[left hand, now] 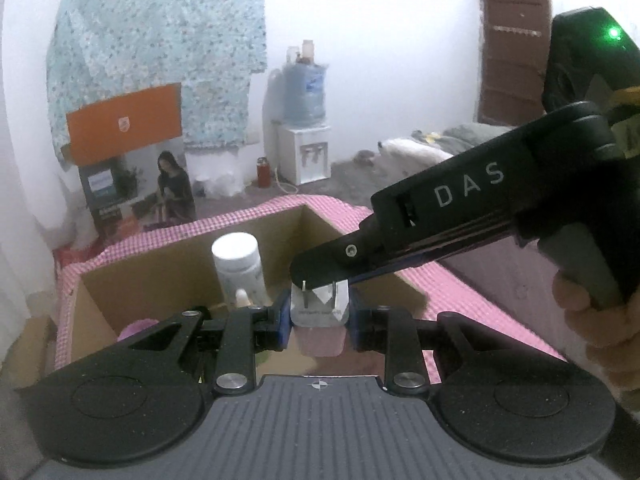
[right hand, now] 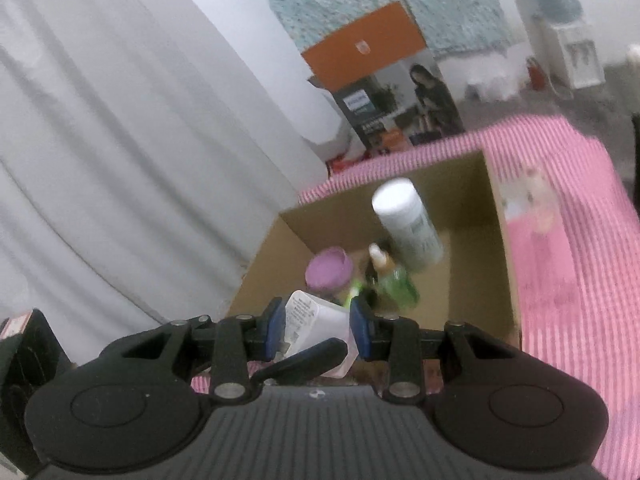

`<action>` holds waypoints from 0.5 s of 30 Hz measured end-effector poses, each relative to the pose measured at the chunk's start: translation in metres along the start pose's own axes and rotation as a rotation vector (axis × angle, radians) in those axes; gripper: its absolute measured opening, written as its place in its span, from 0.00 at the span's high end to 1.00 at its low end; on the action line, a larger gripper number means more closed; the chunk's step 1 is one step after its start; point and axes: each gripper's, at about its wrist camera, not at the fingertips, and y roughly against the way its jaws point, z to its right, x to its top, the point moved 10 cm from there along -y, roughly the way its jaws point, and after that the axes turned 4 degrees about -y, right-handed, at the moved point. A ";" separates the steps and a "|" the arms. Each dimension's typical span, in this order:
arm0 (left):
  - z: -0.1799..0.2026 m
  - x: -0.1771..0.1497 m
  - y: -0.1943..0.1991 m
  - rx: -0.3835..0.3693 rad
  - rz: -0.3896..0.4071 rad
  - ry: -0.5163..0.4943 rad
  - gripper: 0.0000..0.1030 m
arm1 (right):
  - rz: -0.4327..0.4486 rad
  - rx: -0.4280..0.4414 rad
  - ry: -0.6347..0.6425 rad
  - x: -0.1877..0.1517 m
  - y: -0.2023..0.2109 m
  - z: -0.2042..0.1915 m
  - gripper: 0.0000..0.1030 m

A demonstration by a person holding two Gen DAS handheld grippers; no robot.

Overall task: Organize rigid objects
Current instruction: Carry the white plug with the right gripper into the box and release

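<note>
The left gripper (left hand: 319, 314) is clamped on a white plug adapter (left hand: 319, 304), its two metal prongs pointing up, with a pale pink piece showing just below it. The right gripper (right hand: 316, 326) grips the same adapter (right hand: 312, 320) from the other side, and in the left wrist view its black fingers (left hand: 320, 264) sit right over the prongs. So both grippers hold one object at the near edge of the cardboard box (left hand: 176, 256).

Inside the box stand a white bottle (right hand: 406, 226), a purple-lidded jar (right hand: 329, 269) and a green bottle (right hand: 394, 280) with a pale cap, close together toward the back left. The box rests on a bench with a pink checked cloth (right hand: 568, 240).

Judging by this, the sorting is partly done: three items are already in the box, and the adapter is not yet set down. One gripper probably has to let go before it can be lowered in. Whether other loose items wait outside the box cannot be told.
</note>
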 end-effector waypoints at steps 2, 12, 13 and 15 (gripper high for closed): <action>-0.007 0.004 -0.017 -0.007 -0.024 0.025 0.75 | -0.013 -0.007 0.002 0.015 -0.009 0.003 0.63; -0.024 -0.011 -0.090 -0.054 -0.192 0.142 0.75 | -0.157 -0.120 0.023 0.043 -0.076 0.052 0.62; -0.023 -0.013 -0.094 -0.061 -0.204 0.149 0.75 | -0.169 -0.133 0.033 0.043 -0.078 0.056 0.62; -0.020 -0.014 -0.098 -0.069 -0.219 0.157 0.75 | -0.191 -0.159 0.061 0.043 -0.087 0.063 0.63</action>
